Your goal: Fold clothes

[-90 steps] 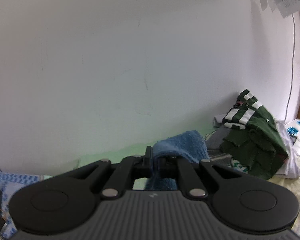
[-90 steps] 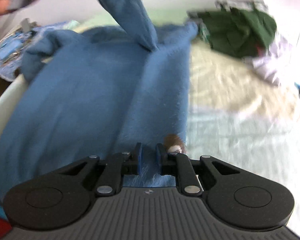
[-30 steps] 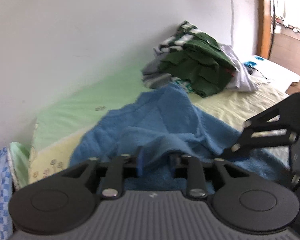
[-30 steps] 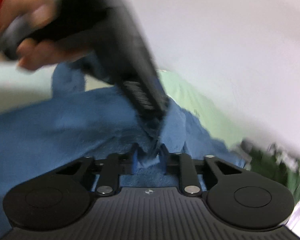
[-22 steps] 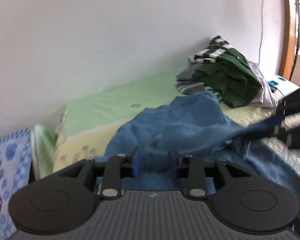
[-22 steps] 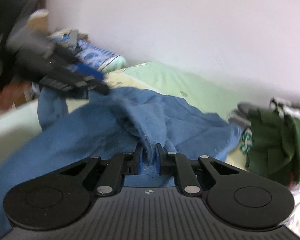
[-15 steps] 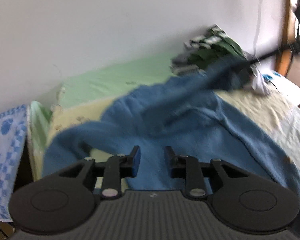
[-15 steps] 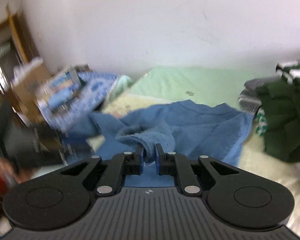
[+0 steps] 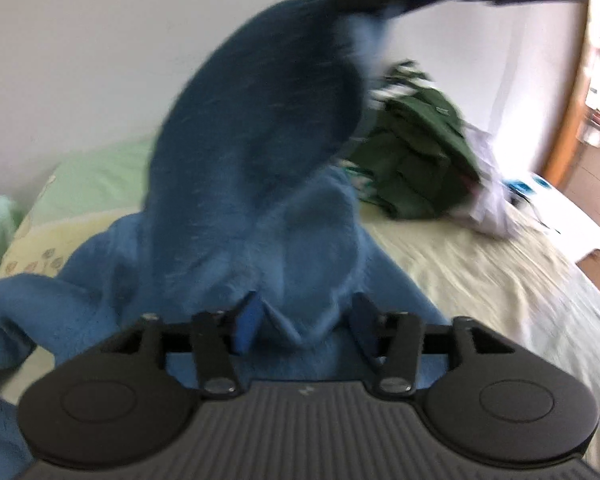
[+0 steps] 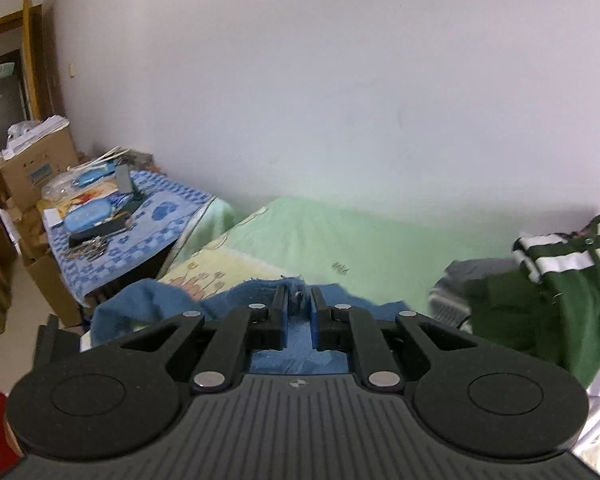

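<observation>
Presently, my left gripper [image 9: 306, 322]: jaws spread wide, nothing pinched. A ridge of the blue fleece garment [image 9: 260, 184] rises into the gap between the pads; I cannot tell whether cloth touches either one.

My right gripper [image 10: 299, 300]: jaws drawn close together, clamped on a raised edge of the blue fleece garment [image 10: 296, 344], whose frayed hem shows just beyond the fingertips. In the left wrist view a dark blurred bar crosses the frame at 1 o'clock, where the lifted cloth ends; too smeared for me to identify with certainty.

Blue fleece garment: spread over the bed [image 9: 480, 272], one broad portion hoisted from the centre of the left wrist view up toward 1 o'clock, the remainder lying from 9 o'clock round to 6 o'clock beneath my left gripper. Motion blur obscures its outline.

Green striped garment [image 10: 560, 280]: heaped at 3 o'clock in the right wrist view, white bands near its top, resting on a grey item [image 10: 456, 280] and white cloth.

Bed sheet: pale green toward the wall [image 10: 340, 100], cream nearer the camera.

Side table with blue patterned cover [image 10: 148, 224]: at 9 o'clock in the right wrist view, holding small cluttered items. Cardboard boxes [image 10: 36, 164] stand beyond it at 10 o'clock.
</observation>
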Action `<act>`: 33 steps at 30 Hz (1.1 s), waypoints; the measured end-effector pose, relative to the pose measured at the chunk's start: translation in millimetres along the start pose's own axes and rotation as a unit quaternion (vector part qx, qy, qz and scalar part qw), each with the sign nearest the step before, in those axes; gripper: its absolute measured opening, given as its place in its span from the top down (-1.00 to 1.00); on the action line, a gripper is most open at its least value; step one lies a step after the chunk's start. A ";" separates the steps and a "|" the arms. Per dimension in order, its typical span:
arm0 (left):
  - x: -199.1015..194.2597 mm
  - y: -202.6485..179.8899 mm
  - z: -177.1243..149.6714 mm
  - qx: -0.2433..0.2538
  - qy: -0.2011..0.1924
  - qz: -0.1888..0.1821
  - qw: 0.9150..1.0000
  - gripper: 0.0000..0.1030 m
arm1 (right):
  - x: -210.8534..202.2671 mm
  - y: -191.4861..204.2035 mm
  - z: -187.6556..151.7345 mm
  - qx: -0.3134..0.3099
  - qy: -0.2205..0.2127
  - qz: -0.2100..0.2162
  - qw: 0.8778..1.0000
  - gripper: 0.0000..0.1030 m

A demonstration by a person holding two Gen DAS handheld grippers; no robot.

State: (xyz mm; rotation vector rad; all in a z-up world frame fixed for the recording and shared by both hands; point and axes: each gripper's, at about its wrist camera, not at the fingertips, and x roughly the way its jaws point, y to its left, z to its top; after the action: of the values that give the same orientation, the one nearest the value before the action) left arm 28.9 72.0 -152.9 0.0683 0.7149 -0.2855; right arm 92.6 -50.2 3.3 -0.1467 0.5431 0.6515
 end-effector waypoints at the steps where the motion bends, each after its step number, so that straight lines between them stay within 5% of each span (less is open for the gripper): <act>1: 4.4 -1.5 1.7 -0.005 0.005 0.008 1.000 -0.12 | -2.3 -3.7 0.8 0.004 -0.006 -0.003 1.000 0.81; 8: 35.1 -12.3 13.4 -0.036 0.039 0.063 0.997 0.00 | -23.9 -24.0 2.8 0.027 -0.039 -0.019 0.999 0.81; 14: 29.7 -16.6 10.3 0.023 0.021 0.073 0.997 0.49 | -45.1 -49.3 -3.2 0.056 -0.044 -0.038 0.997 0.82; 17: 27.0 -18.8 8.7 0.053 0.011 0.079 0.995 0.57 | -57.5 -63.3 -10.0 0.071 -0.044 -0.049 0.995 0.82; 27: 27.8 -26.9 7.3 0.096 0.004 0.095 0.991 0.53 | -83.7 -116.1 -45.6 0.144 -0.030 -0.118 0.982 0.83; 33: 30.9 -39.8 3.8 0.113 0.013 0.085 0.990 0.51 | -73.1 -139.9 -84.7 0.156 0.017 -0.176 0.972 0.83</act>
State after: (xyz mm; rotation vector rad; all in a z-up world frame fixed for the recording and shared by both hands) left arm 42.3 26.0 -168.8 0.3469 0.6951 -0.2013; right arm 93.0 -225.0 -35.7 0.0429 0.6272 0.2126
